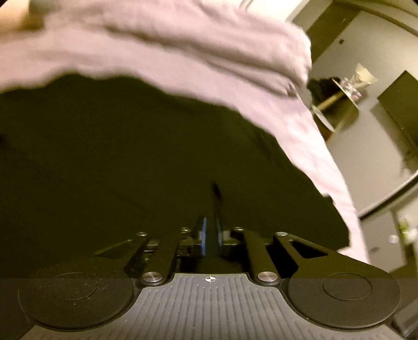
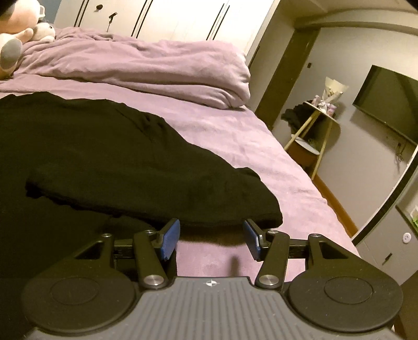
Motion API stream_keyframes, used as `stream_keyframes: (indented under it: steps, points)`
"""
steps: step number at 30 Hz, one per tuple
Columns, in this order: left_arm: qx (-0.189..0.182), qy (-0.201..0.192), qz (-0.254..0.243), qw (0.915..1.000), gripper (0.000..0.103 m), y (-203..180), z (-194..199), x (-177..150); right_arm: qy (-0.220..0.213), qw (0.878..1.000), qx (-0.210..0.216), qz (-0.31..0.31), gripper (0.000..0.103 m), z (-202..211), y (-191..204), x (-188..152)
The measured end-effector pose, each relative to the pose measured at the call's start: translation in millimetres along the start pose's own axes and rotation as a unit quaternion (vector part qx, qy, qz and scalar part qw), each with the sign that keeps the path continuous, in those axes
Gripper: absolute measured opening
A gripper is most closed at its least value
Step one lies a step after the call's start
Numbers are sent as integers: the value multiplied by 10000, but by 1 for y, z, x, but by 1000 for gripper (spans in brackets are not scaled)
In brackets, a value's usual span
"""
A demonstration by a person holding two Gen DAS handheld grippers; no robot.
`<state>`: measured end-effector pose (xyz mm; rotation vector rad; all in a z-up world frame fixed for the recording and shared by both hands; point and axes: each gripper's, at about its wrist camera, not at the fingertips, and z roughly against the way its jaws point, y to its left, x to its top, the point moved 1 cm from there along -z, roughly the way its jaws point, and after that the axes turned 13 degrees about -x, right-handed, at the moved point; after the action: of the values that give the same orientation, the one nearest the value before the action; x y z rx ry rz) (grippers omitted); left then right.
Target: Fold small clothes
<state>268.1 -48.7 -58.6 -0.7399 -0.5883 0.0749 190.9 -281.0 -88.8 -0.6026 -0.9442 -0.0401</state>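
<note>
Black garment point(image 2: 109, 157) spread on bed point(image 2: 235, 136), over mauve sheet, its folded edge nearest right gripper point(image 2: 211, 239). Right jaws parted, blue pads point(image 2: 171, 240) gripping nothing, bare sheet between them, just short of garment's hem. Left gripper point(image 1: 211, 232) pinched together on a ridge of the black cloth. Rumpled duvet point(image 2: 162, 65) beyond garment, toward wardrobe doors point(image 2: 183, 18). Plush toys point(image 2: 18, 34) at bed's far left corner. Round side table point(image 2: 318, 123) past bed's right edge; wall TV point(image 2: 389, 102) farther right. Left view blurred.
</note>
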Motion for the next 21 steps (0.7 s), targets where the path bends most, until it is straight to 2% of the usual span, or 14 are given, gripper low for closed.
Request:
stream_keyframes:
  steps: [4, 8, 14, 17, 20, 21]
  points:
    - [-107, 216, 191, 9995, 12, -4, -22, -7, -60, 9998, -94, 186, 52, 3, -2, -6]
    - [-45, 309, 209, 9993, 21, -8, -33, -3, -62, 9993, -221, 278, 52, -1, -7, -15]
    - [-154, 403, 530, 9977, 23, 2, -25, -13, -71, 9994, -260, 221, 52, -1, -5, -17]
    - [-243, 477, 602, 9968, 33, -1, -27, -12, -151, 9990, -270, 314, 53, 0, -2, -20]
    - [-207, 496, 681, 9962, 33, 2, -27, -12, -198, 9986, -302, 386, 52, 3, 1, -21]
    - [-209, 481, 732, 9959, 29, 4, -27, -11, -211, 9985, -301, 398, 53, 4, 2, -22]
